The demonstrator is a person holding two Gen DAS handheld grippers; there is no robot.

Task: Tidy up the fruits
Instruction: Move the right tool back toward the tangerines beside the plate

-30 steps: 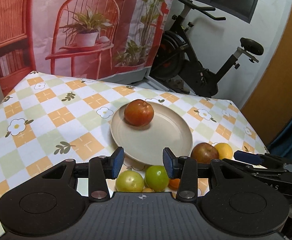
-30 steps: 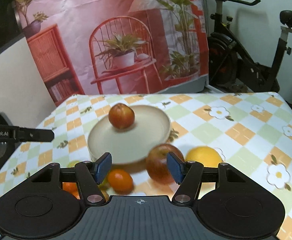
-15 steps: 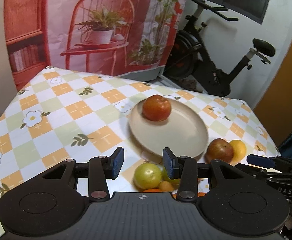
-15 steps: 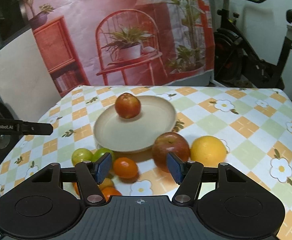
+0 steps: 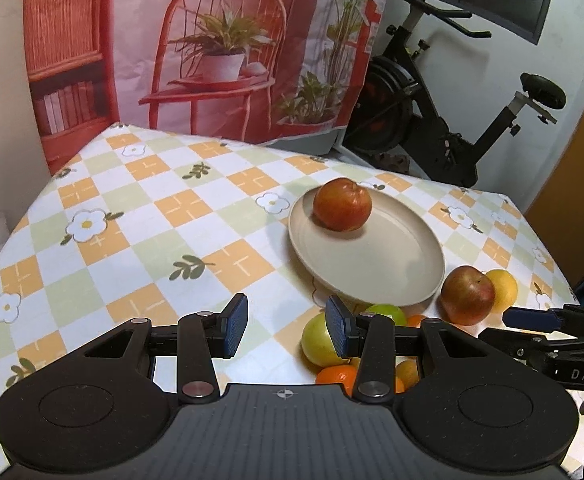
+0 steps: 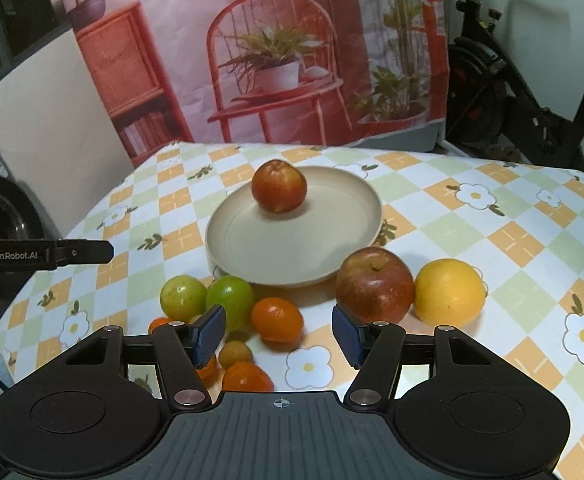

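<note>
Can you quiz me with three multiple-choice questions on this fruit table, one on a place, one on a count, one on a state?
1. Where is the yellow orange?
A. on the plate
B. right of the big apple
C. between the green fruits

2. How many fruits lie on the plate?
A. one
B. two
C. none

3. The right gripper is:
A. shut on an apple
B. open and empty
C. shut on a tangerine

B: it touches the big apple on the cloth.
A: only a small apple.
B: nothing sits between its pads.

A room in a home: a table under a checked floral cloth (image 6: 471, 216) near, a printed backdrop (image 6: 276, 60) of chair and plants behind it, an exercise bike (image 5: 443, 128) far right.
</note>
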